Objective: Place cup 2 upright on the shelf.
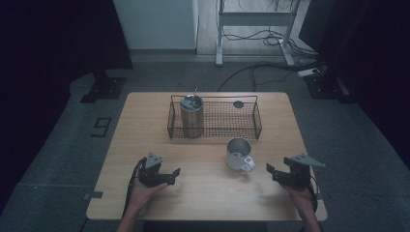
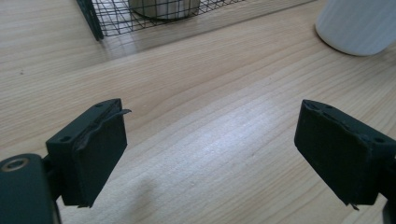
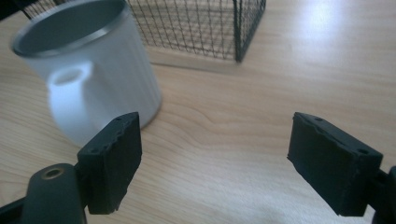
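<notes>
Both grippers, left gripper [image 1: 175,173] and right gripper [image 1: 270,170], rest low with jaws spread wide, empty. White mug [image 1: 238,154] stands near-right of wire basket [image 1: 256,126] (steel canister [image 1: 191,117] inside). Mug likely rigid, slick, light; grip its rim or handle.

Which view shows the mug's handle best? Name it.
The right gripper view: the mug is close, its handle facing the camera. The high view shows the handle small; the left gripper view catches just the mug's wall.
</notes>
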`<act>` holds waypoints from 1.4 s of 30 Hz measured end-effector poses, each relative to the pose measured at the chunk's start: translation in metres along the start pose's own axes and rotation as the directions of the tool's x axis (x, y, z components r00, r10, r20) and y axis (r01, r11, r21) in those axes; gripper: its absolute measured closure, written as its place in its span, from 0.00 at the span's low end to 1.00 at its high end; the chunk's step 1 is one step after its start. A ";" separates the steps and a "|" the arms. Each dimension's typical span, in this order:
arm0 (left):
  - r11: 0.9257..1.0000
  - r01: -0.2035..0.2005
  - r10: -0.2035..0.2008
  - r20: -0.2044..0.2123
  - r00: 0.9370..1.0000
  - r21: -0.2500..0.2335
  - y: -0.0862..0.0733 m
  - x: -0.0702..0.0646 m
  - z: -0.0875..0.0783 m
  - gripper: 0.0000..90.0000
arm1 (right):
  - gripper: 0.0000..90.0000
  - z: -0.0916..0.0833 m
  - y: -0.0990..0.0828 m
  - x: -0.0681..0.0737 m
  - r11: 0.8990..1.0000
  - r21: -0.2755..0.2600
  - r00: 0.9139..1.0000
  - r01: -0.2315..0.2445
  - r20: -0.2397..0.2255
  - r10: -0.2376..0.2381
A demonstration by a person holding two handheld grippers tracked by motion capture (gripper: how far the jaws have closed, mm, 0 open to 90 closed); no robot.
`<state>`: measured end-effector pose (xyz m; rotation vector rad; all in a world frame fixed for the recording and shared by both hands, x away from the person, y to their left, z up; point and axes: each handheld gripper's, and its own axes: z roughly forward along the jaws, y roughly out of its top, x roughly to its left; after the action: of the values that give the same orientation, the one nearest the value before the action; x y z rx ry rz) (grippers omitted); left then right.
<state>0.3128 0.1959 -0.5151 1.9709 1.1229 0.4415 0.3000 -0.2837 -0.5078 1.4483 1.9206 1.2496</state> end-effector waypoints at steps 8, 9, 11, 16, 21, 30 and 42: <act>1.000 0.012 -0.012 0.015 1.000 -0.018 0.002 -0.004 -0.006 0.11 | 0.19 0.001 0.009 0.017 0.999 -0.015 0.999 0.035 -0.033 -0.036; 1.000 0.013 -0.013 0.016 1.000 -0.020 0.002 -0.004 -0.006 0.11 | 0.19 0.001 0.010 0.019 0.999 -0.015 0.999 0.039 -0.036 -0.040; 1.000 0.011 -0.010 0.016 1.000 -0.022 0.002 -0.004 -0.007 0.12 | 0.19 0.002 0.011 0.023 0.999 -0.022 0.998 0.048 -0.043 -0.049; 1.000 0.011 -0.010 0.015 1.000 -0.015 0.001 -0.004 -0.006 0.12 | 0.18 0.003 0.015 0.032 0.997 -0.028 0.996 0.068 -0.058 -0.070; 1.000 0.010 -0.010 0.012 1.000 -0.004 0.000 -0.004 -0.004 0.12 | 0.17 0.005 0.020 0.039 0.996 -0.034 0.993 0.079 -0.081 -0.082; 1.000 0.004 -0.004 0.017 1.000 0.002 -0.001 -0.007 -0.003 0.12 | 0.15 0.012 0.027 0.052 0.993 -0.031 0.990 0.111 -0.083 -0.113; 1.000 0.010 -0.010 0.014 1.000 -0.001 -0.003 -0.006 -0.005 0.12 | 0.14 0.033 0.035 0.067 0.990 -0.023 0.986 0.141 -0.083 -0.142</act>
<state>0.3054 0.1940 -0.5138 1.9639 1.1222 0.4223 0.3192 -0.2078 -0.4830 1.2451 2.0242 1.2759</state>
